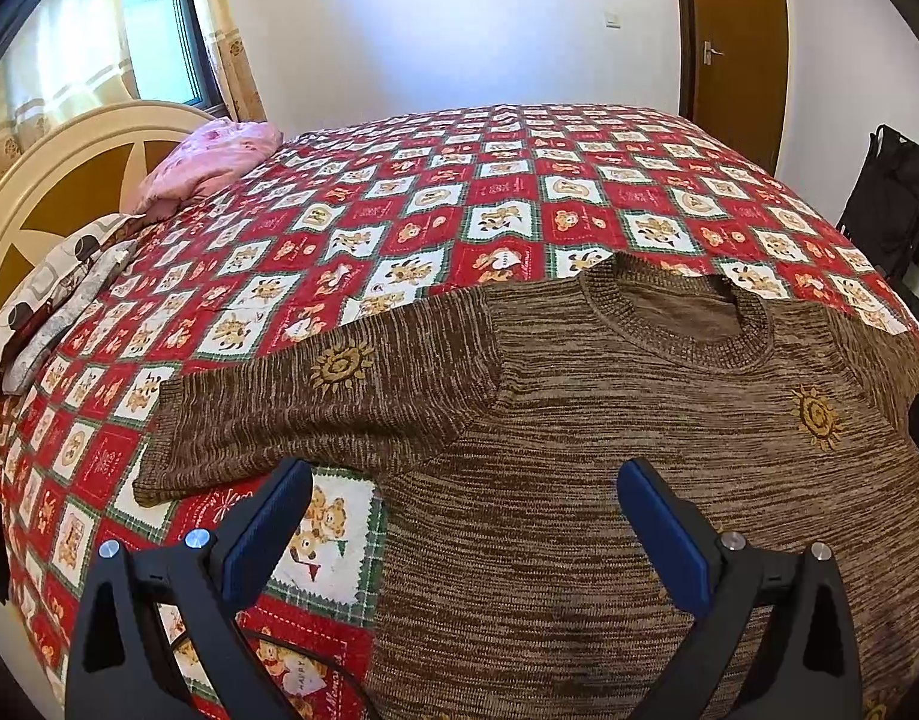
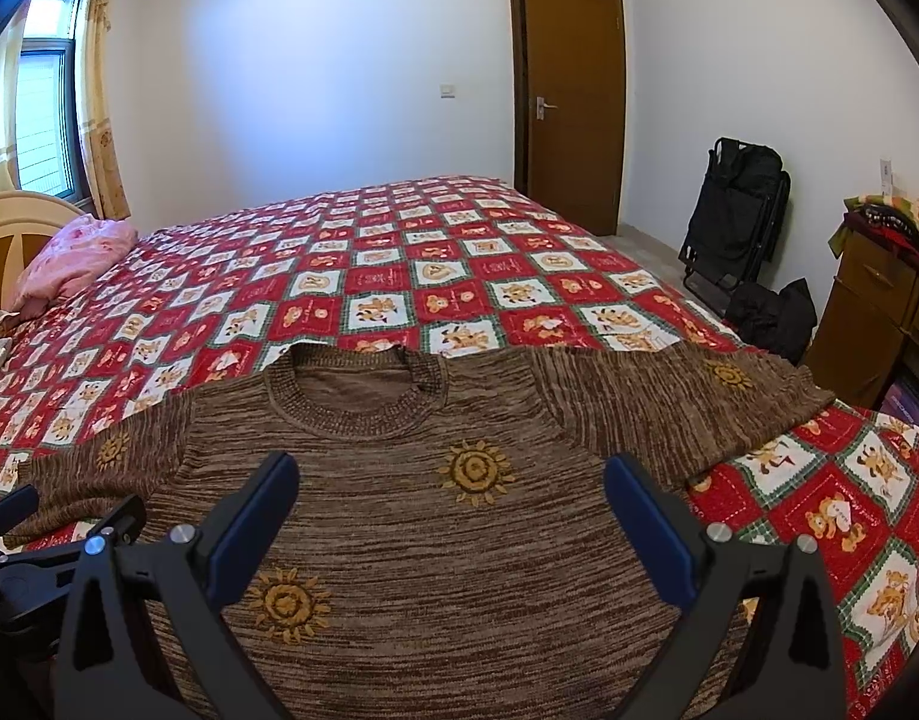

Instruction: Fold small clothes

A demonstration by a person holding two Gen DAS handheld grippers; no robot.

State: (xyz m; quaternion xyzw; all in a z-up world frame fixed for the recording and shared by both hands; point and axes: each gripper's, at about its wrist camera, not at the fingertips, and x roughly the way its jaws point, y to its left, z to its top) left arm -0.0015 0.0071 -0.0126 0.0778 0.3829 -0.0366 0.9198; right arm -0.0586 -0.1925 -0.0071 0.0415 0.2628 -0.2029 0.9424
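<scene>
A small brown knit sweater [image 1: 609, 420] with yellow sun motifs lies flat, front up, on the bed, collar toward the far side and both sleeves spread out. It also shows in the right wrist view [image 2: 435, 516]. My left gripper [image 1: 462, 480] is open and empty, above the sweater's left side near the armpit of the left sleeve [image 1: 291, 402]. My right gripper [image 2: 450, 474] is open and empty above the sweater's chest. The right sleeve [image 2: 699, 402] reaches toward the bed's right edge. The left gripper's body shows at the left edge of the right wrist view [image 2: 51, 546].
The bed has a red, white and green bear-pattern quilt [image 1: 399, 228]. A pink pillow [image 1: 213, 159] and a cream headboard [image 1: 57, 180] are at the far left. A brown door [image 2: 570, 96], a black folded chair [image 2: 735, 222] and a wooden dresser [image 2: 879, 312] stand right of the bed.
</scene>
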